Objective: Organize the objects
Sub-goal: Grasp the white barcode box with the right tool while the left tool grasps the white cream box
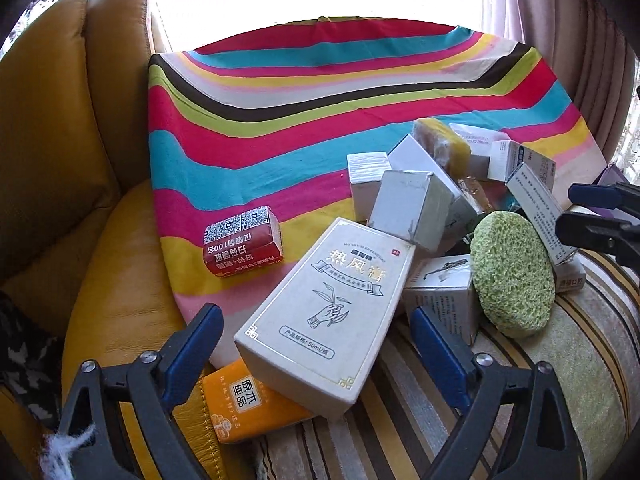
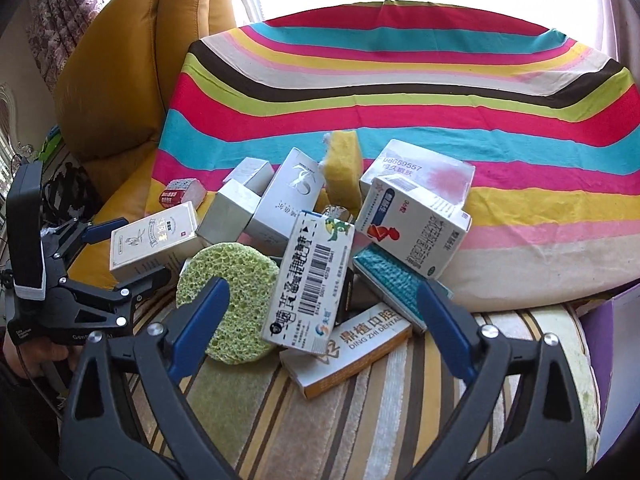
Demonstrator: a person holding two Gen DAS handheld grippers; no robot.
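While both my grippers hang empty with fingers spread wide, my left gripper [image 1: 316,344] frames a cream box [image 1: 324,312], and my right gripper [image 2: 320,316] frames a barcode box [image 2: 310,276]. Beside it leans a round green sponge [image 2: 232,300]. The pile crowds the striped cloth's [image 2: 400,92] near edge.

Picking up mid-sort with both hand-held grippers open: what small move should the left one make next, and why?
Probably ease the left hand-held gripper forward and close on the cream box with the hand-and-sprig drawing. That box lies on top at the near edge of the pile, already between the open jaws, so lifting it should disturb little. The right hand-held gripper is open too, facing the barcode box.
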